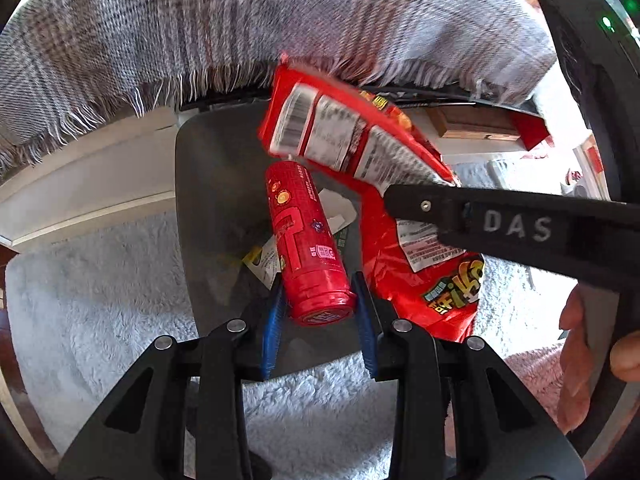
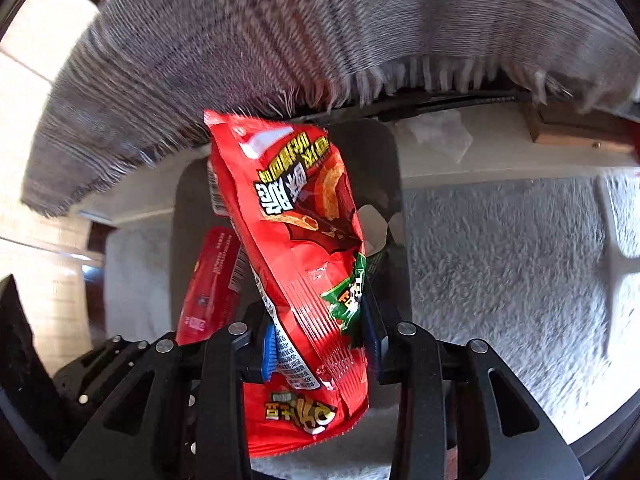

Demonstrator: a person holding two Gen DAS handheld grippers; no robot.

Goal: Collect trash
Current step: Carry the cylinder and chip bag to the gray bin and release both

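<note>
My left gripper (image 1: 320, 308) is shut on a red can (image 1: 308, 240), holding it over a dark grey bin (image 1: 212, 184) that stands on the rug. Paper scraps (image 1: 264, 260) lie in the bin's bottom. My right gripper (image 2: 324, 336) is shut on a red snack bag (image 2: 296, 240) and holds it over the same bin (image 2: 188, 208). In the left wrist view the bag (image 1: 352, 136) hangs from the right gripper's black finger (image 1: 500, 224), just right of the can. The can also shows in the right wrist view (image 2: 208, 288), left of the bag.
A grey plaid fringed blanket (image 1: 200, 28) hangs over the far edge above the bin. A pale shaggy rug (image 2: 500, 260) covers the floor around the bin. A wooden box (image 1: 472, 124) sits at the back right. A hand (image 1: 580, 340) holds the right gripper.
</note>
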